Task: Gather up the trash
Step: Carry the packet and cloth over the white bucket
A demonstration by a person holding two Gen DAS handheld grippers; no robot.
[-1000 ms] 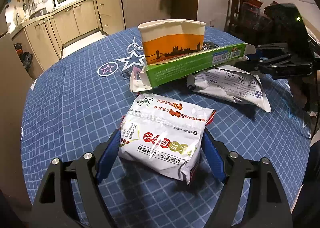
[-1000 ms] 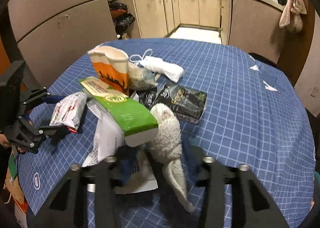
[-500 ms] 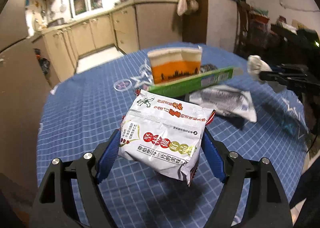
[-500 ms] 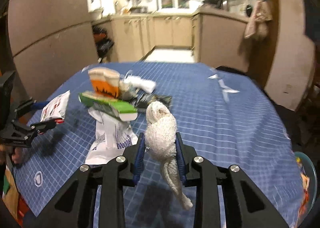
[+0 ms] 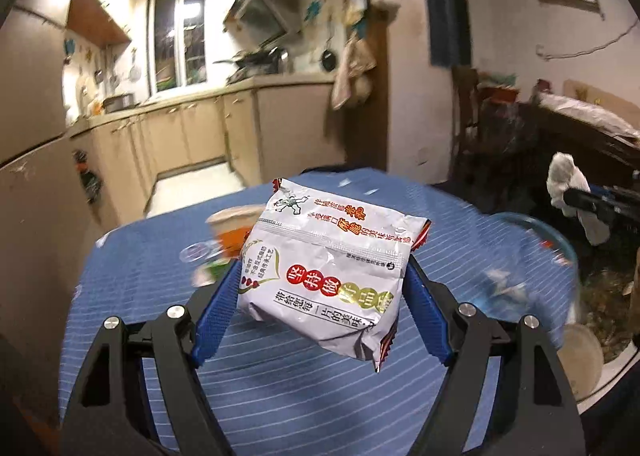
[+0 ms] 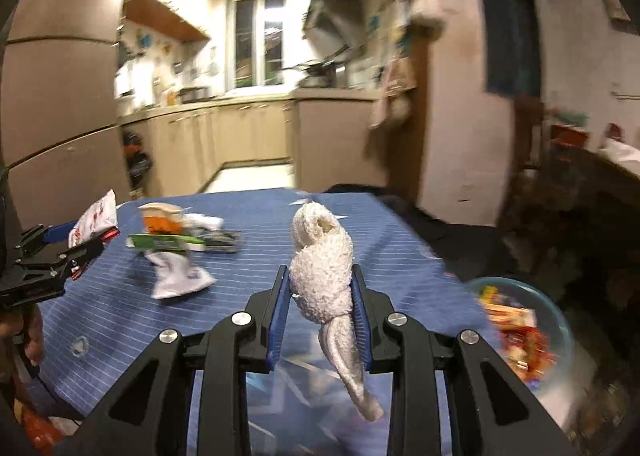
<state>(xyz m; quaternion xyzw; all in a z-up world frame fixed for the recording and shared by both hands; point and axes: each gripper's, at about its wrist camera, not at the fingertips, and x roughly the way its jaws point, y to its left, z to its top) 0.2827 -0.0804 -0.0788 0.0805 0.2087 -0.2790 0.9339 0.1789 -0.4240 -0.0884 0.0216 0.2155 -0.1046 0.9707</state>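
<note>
Here we hold a white snack packet (image 5: 326, 276) clear above the blue table (image 5: 132, 288), pinched by its sides in our left gripper (image 5: 320, 308), jaws spread wide around it. It looks light, crinkly and slippery, best gripped across the middle. Our right gripper (image 6: 320, 316) is squeezed tight on a soft, limp rag (image 6: 324, 268), also lifted. A glass bowl (image 6: 560, 320) of rubbish sits nearby.
</note>
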